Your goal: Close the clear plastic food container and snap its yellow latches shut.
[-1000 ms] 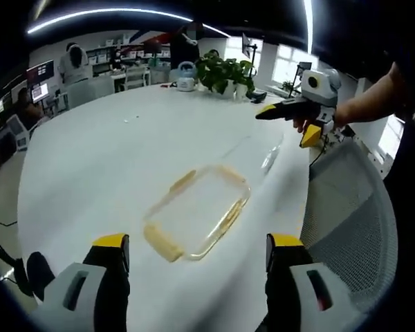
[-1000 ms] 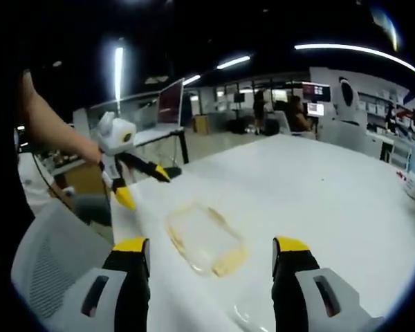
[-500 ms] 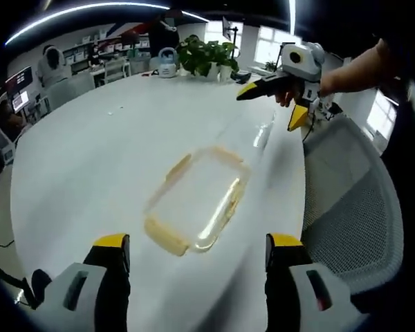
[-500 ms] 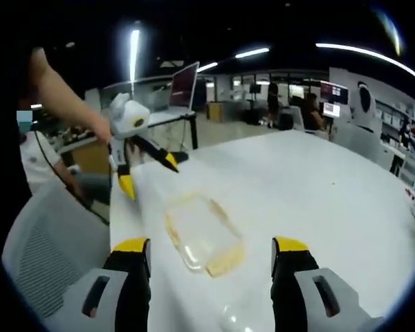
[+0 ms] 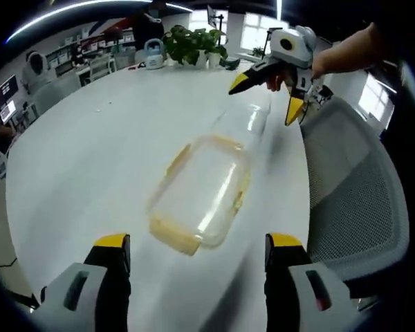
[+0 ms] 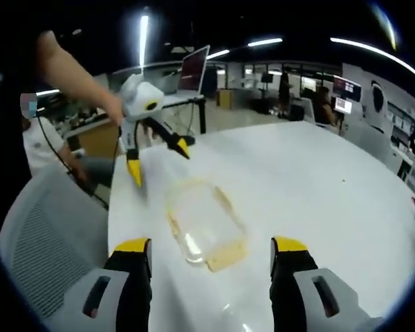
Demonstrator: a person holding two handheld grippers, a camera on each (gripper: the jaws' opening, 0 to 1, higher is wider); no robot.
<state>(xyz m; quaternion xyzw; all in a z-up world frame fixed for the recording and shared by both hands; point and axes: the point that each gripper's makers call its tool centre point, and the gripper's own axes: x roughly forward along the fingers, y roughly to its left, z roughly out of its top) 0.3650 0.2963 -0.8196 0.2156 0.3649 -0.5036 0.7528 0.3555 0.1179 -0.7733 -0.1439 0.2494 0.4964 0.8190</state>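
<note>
In the left gripper view, my left gripper (image 5: 197, 266) sat at the bottom of the frame w/ jaws spread wide, nothing between them. The clear container (image 5: 202, 196) lay just above center on the white table (image 5: 83, 152), running diagonally from lower left to upper right. One yellow latch (image 5: 171, 235) showed at its near end, and yellowish trim ran along the long sides; couldn't tell if the lid was seated or the latches snapped. Beyond it, twd upper right, a second clear piece (image 5: 252, 119) lay on the table, blurred. My right gripper (image 5: 264, 93) hung in the upper right, jaws apart, held by a hand (image 5: 321, 62), above the table edge and not touching the container. A grey mesh chair (image 5: 349, 200) filled the right side. A potted plant (image 5: 190, 45) stood at top center.

In the right gripper view, the right gripper (image 6: 211, 266) was at the bottom, jaws wide, empty. The container (image 6: 206, 225) lay at center, just above the jaw tips, apart from them. The left gripper (image 6: 155, 159) was at upper left, jaws open, near the container's far end but clear of it. The chair (image 6: 48, 235) was at left; a monitor (image 6: 194, 69) was at the top.
</note>
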